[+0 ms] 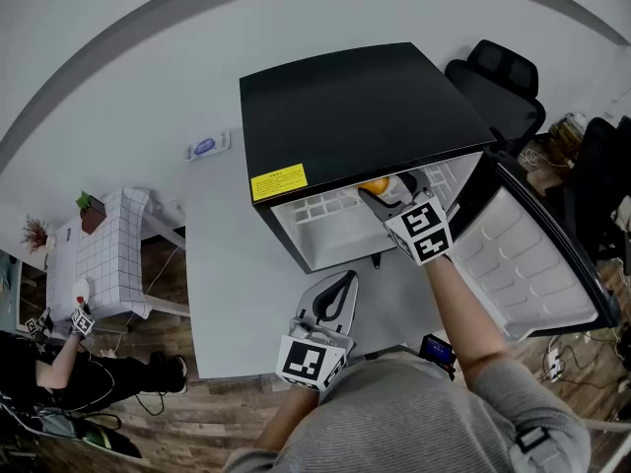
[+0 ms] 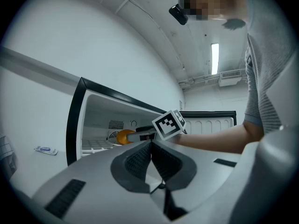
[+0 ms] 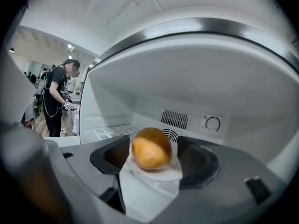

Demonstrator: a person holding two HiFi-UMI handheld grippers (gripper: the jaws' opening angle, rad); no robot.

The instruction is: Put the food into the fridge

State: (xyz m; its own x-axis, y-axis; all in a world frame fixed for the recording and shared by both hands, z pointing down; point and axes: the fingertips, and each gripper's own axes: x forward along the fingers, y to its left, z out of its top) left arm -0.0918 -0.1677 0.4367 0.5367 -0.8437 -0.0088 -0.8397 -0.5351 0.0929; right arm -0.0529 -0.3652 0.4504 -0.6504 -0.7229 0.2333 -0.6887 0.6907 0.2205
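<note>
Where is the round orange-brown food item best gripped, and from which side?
Across its widest middle, coming in through the open front of the black fridge. The round orange-brown food item is smooth and egg-shaped, so pads on opposite flanks likely seat best; the right gripper holds it so.

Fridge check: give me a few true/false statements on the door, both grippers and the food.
1. The fridge has its door open. True.
2. The left gripper has its jaws wide apart. False: they are together with nothing between them.
3. The orange food sits between the jaws of the right gripper. True.
4. The right gripper hangs over the table, outside the fridge. False: it reaches inside the fridge.
</note>
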